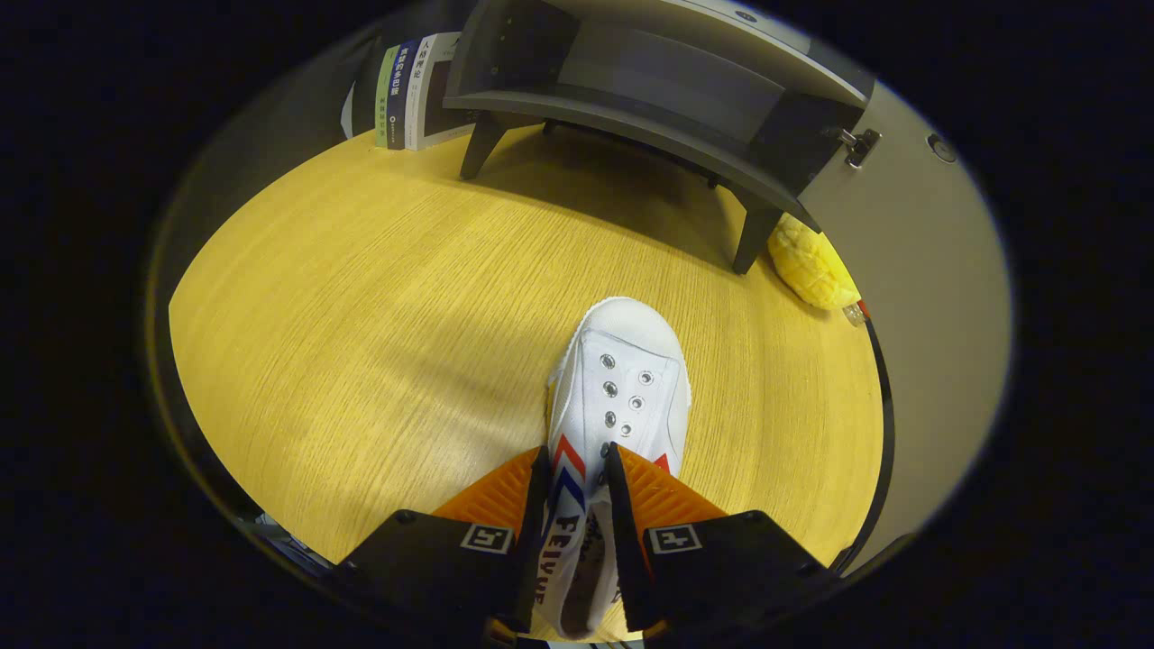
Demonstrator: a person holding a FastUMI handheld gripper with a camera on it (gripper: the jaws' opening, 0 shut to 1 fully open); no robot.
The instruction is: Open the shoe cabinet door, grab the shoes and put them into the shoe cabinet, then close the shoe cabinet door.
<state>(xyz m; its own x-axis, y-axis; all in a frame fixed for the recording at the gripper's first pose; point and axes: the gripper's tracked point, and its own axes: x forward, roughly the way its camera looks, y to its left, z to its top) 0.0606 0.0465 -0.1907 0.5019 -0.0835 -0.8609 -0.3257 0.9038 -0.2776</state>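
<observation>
Gripper view: white shoe [622,388] sits clamped at its side wall between the narrow-set jaws of the gripper [577,464], toe pointing ahead over the wooden desk [361,342]. Beyond it stands the dark shoe cabinet [649,90], its door [902,270] swung open. Books [410,90] stand beside the cabinet; a yellow plush thing [811,266] lies by its leg.
</observation>
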